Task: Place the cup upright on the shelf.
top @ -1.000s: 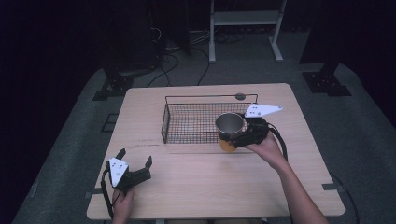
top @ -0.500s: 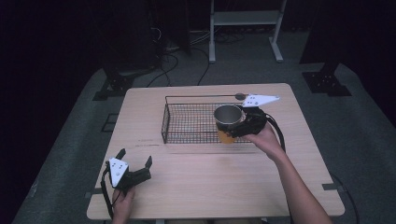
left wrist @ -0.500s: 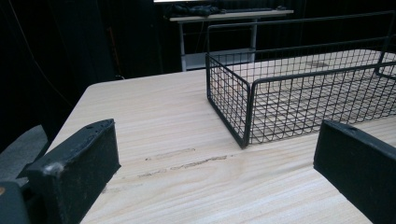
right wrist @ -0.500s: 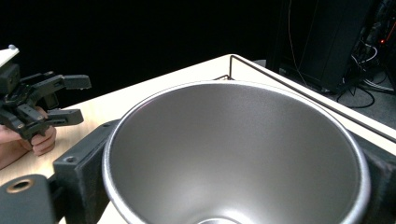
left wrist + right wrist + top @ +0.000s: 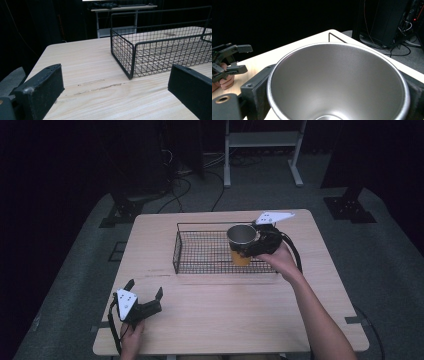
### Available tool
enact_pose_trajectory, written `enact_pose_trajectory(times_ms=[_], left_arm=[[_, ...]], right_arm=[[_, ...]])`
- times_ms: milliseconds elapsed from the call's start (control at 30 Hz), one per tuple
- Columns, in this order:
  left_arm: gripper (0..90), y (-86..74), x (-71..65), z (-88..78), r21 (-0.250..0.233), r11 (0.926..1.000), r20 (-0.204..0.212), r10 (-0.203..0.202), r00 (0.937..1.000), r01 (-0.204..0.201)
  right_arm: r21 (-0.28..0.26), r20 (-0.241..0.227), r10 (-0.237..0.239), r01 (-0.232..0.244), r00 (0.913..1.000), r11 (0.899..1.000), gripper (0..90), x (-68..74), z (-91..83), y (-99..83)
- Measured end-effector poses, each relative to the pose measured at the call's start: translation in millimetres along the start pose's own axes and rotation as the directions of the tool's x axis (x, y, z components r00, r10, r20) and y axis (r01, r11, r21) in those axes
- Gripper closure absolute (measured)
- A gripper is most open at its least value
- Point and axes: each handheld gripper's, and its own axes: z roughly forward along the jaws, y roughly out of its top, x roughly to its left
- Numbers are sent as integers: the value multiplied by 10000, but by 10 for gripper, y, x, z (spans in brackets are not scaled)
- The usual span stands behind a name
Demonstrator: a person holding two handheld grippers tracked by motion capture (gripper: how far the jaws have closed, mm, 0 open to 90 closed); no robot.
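Since a second ago, the right gripper has carried the cup away from the person and leftward, over the basket; the left gripper has stayed put. At the tabletop's near left corner, the left jaws stand wide apart with nothing between them, the basket's near corner ahead of them. The right jaws clamp the cup's sides, one on each flank below its rim, holding it upright above the basket's right end.
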Motion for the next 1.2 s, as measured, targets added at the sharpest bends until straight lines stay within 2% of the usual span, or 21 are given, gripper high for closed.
enact_pose_trajectory(times_ms=[833, 1200], left_arm=[[0, 0, 2, 0, 3, 10000, 3, -11, 10000, 11], [0, 0, 4, 1, 2, 10000, 21, -13, 10000, 13]], right_arm=[[593, 361, 514, -534, 9980, 9968, 70, -367, 294, 160], [872, 417, 774, -808, 9961, 9929, 70, -469, 509, 69]])
